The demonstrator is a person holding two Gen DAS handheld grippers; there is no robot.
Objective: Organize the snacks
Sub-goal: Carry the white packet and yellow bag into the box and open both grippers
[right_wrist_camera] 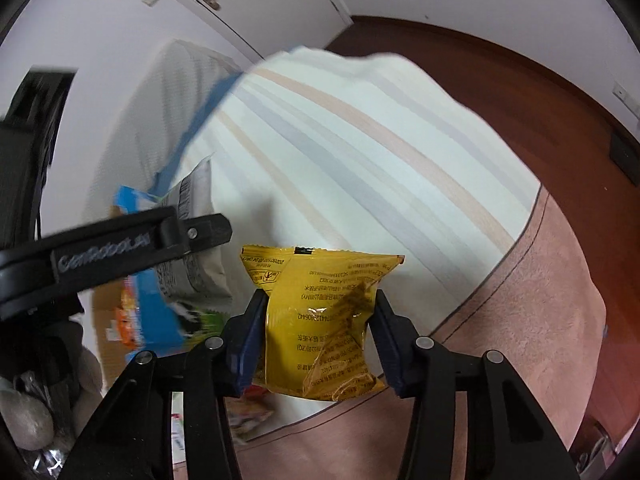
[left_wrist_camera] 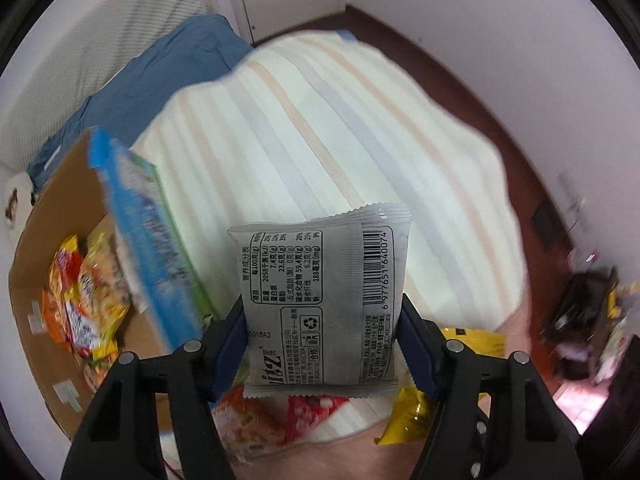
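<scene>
Left claw clamped on a grey foil snack packet, printed back facing the camera, held upright between the blue pads above a striped bedsheet. Right claw clamped on a crinkled yellow foil snack packet, likewise between its pads. An open brown cardboard box holding colourful snack bags lies left of the left claw; a blue-and-green packet leans at its rim

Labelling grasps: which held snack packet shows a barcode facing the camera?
The grey packet in the left gripper; the right gripper holds a yellow packet.
</scene>
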